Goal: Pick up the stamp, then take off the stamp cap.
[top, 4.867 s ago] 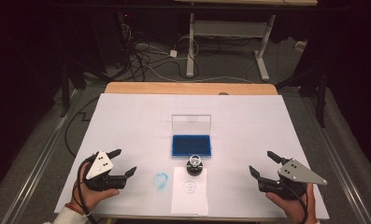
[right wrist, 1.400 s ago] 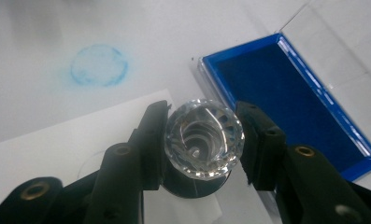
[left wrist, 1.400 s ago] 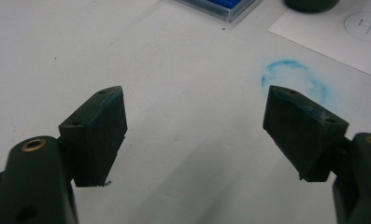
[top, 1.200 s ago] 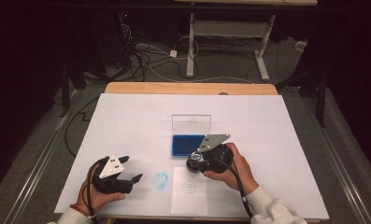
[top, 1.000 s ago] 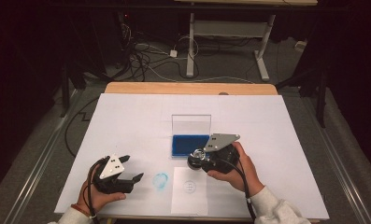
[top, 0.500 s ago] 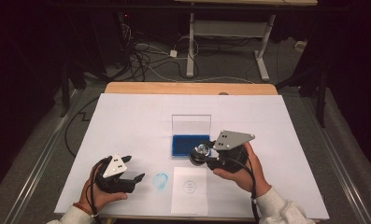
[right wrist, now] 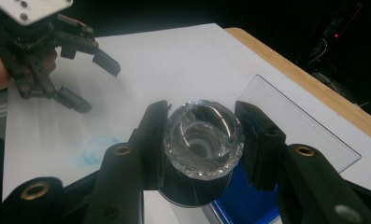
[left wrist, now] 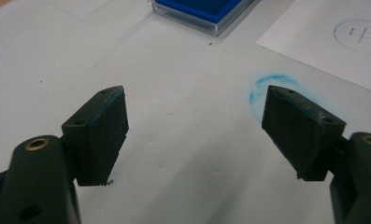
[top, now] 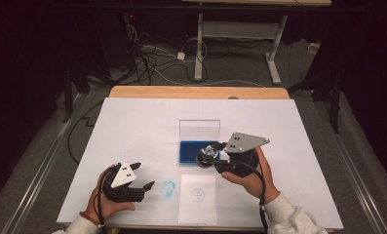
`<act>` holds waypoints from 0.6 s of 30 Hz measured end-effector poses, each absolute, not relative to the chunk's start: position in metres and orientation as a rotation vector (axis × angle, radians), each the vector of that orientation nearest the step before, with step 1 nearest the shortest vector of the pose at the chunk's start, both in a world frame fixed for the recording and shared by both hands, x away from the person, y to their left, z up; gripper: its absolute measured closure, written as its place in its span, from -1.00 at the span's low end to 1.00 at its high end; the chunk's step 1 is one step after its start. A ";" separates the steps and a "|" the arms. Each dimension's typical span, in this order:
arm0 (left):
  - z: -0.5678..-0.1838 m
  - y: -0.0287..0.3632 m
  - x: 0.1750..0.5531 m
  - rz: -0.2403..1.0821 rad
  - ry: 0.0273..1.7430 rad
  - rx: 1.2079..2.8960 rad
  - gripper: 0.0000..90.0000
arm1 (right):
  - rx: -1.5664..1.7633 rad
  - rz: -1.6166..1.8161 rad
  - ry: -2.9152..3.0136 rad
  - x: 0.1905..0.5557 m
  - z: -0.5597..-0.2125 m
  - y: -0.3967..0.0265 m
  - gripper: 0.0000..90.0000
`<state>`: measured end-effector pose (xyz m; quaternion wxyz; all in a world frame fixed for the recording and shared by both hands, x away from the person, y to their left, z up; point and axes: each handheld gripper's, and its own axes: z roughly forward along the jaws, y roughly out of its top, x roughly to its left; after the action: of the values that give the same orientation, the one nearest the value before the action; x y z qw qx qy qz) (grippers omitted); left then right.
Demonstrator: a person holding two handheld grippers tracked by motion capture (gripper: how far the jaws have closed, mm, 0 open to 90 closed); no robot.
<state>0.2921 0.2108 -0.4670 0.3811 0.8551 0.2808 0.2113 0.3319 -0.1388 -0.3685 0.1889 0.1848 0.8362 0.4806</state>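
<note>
On a white-covered bench (top: 132, 126), the right claw (top: 211, 158) grips a clear-topped stamp (top: 208, 155) tightly, holding it above the blue ink pad (top: 191, 151) near the centre. The left claw (top: 142, 176), at seven o'clock, hangs open and empty beside a blue ink smudge (top: 168, 188). A stamped paper (top: 197, 197) lies at six o'clock.

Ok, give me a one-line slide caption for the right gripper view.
Right gripper clamps a clear faceted-top stamp above the blue ink pad, with the open left gripper beyond.
</note>
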 end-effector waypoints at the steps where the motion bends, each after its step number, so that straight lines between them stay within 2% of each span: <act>1: -0.466 0.207 0.292 0.536 0.696 2.173 -0.54 | 0.524 1.354 2.351 0.333 -0.369 -0.139 0.27; 8: -0.460 0.186 0.295 0.518 0.626 2.151 -0.58 | 0.544 1.386 2.353 0.333 -0.370 -0.137 0.27; 12: -0.458 0.159 0.297 0.498 0.556 2.174 -0.58 | 0.551 1.444 2.349 0.333 -0.370 -0.132 0.27; 18: -0.450 0.140 0.296 0.499 0.499 2.136 -0.50 | 0.555 1.523 2.364 0.329 -0.376 -0.124 0.27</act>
<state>0.2959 0.1398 -0.4498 0.4313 0.8566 0.2002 0.2001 0.3286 -0.1238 -0.3762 0.1372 0.1917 0.8170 0.5262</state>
